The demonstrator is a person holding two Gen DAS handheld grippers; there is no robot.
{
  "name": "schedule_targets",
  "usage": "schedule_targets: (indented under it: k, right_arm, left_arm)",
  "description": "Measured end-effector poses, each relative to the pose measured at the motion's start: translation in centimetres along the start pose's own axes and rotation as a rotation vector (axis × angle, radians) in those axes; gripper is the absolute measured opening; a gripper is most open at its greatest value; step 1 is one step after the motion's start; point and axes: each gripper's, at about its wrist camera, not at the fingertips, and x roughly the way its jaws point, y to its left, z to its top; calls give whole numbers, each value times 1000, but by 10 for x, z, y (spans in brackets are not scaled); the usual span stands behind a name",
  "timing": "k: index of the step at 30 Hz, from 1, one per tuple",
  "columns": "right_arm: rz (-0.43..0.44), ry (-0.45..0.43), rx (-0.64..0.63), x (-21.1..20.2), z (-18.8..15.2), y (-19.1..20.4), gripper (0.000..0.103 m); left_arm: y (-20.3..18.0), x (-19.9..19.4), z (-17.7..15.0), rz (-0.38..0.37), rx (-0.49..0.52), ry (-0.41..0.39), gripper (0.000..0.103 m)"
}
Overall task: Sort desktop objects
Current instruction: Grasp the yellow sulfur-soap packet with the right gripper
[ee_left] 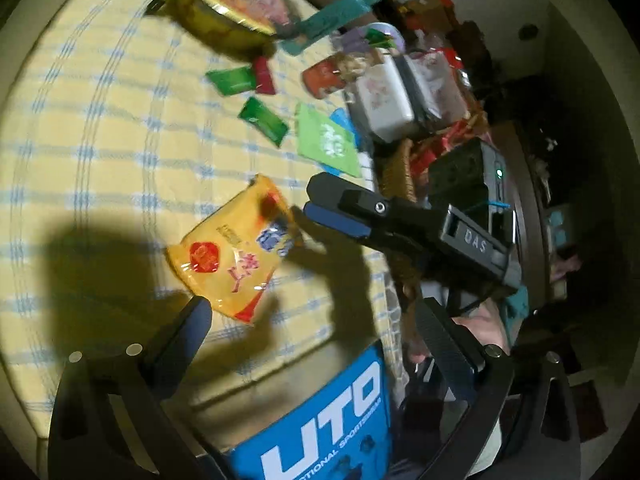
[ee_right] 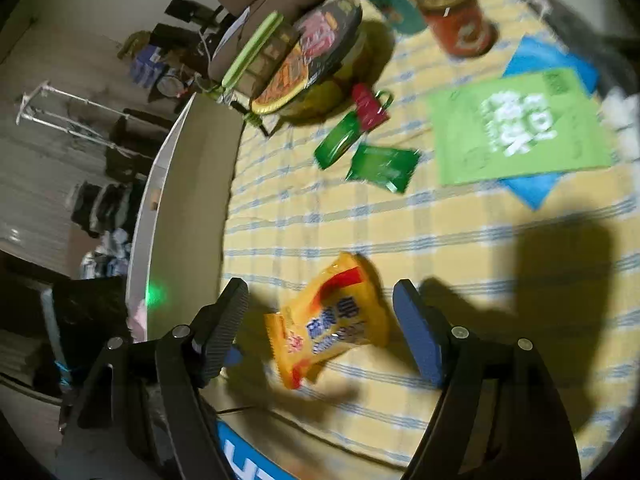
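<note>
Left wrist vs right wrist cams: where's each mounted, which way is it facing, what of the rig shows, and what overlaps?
Left wrist: on the left gripper, looking along its open fingers across the checked tablecloth at the yellow snack packet; the right gripper enters from the right.
Right wrist: on the right gripper, looking down at the same yellow snack packet between its open fingers.
Shared: packet, green sachets, green leaflet, noodle bowl.
</note>
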Motion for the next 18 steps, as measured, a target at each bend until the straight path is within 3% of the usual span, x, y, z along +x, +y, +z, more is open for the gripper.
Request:
schedule_targets:
  k: [2,10,13,15,18]
  right_arm:
    - [0,24,0,7,-2,-2,74]
    - [131,131,-13,23,-18,2,74]
    - [86,173,-110,21,-29,17,74]
    - [33,172,-189,14,-34,29,74]
    - [-188,133,-395,2,-40,54,76]
  left_arm:
    - [10,1,2,-6,-35,0,103]
    - [36,0,10,-112,-153,-12,103]
    - [34,0,16,-108,-137,-14,103]
    - [30,-3,17,-60,-105,-16,103]
    - [16,-12,21,43,2,-24,103]
